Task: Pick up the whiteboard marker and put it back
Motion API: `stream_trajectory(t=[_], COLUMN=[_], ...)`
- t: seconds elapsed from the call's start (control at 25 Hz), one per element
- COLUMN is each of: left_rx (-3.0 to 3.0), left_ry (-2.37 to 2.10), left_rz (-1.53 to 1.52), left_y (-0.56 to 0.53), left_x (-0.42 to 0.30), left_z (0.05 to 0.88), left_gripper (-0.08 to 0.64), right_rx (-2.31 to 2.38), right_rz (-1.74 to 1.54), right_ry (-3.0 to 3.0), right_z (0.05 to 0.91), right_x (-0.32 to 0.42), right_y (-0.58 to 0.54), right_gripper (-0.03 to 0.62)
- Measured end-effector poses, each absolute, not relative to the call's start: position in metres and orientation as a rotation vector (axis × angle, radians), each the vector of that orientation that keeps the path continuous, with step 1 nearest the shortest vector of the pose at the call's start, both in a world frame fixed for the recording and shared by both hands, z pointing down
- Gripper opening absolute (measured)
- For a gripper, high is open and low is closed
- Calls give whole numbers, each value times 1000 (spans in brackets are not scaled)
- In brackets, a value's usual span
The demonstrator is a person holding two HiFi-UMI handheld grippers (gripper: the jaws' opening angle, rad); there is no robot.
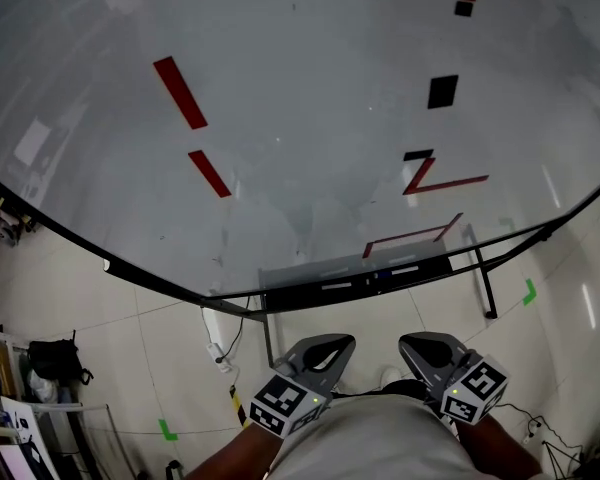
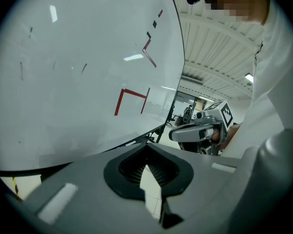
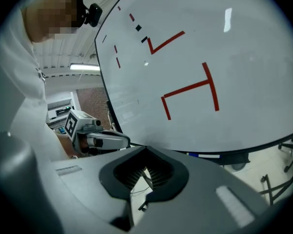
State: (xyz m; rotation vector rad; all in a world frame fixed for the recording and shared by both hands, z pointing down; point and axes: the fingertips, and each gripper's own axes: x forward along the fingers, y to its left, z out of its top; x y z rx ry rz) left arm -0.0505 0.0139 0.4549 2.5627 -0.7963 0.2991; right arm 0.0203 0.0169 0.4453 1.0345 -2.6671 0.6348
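A large whiteboard (image 1: 300, 108) with red strokes and black magnets fills the head view. Along its lower edge runs a dark tray (image 1: 365, 280); markers lie in it, one with a blue part (image 1: 382, 274). The right gripper view shows that marker (image 3: 205, 155) on the tray too. Both grippers hang low by the person's body, well short of the tray. My left gripper (image 1: 340, 345) and right gripper (image 1: 413, 344) are shut with nothing held. Their own views show the jaws met, left (image 2: 149, 167) and right (image 3: 145, 168).
The board stands on a black metal frame with a leg (image 1: 486, 286) on the tiled floor. A black bag (image 1: 52, 360) and shelving sit at the far left. Green tape marks (image 1: 167, 429) are on the floor. A cable (image 1: 220, 353) hangs below the board.
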Motion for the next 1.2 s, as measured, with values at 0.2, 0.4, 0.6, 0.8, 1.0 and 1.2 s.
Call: stream_trajectory(t=[0.2,0.4,0.6,0.8,1.0,1.2], left_rx=[2530,2510,2447,2416,2417,2432], left_ry=[-904,-1031,-1162,-1221,-1218,-1188], left_rz=[265,242,221,235,265,291], left_y=[30,53,80,106,117,114], left_x=[-31,-7,8,24,29,18], left_z=[447,436,432,433,435,433], left_gripper=[15,17,17,17,17,17], right_rx=[970,846,723,662,680,747], right_rz=[650,588,586,620,600,617], right_ry=[-2734,-2755,-2790,-2814,-2822,-2814], right_z=[431,427,428,430,425,425], right_x=[48,76,97,114,121,114], right_y=[26,48,72,86,92,99], right_gripper=[2,2,2,2,2,2])
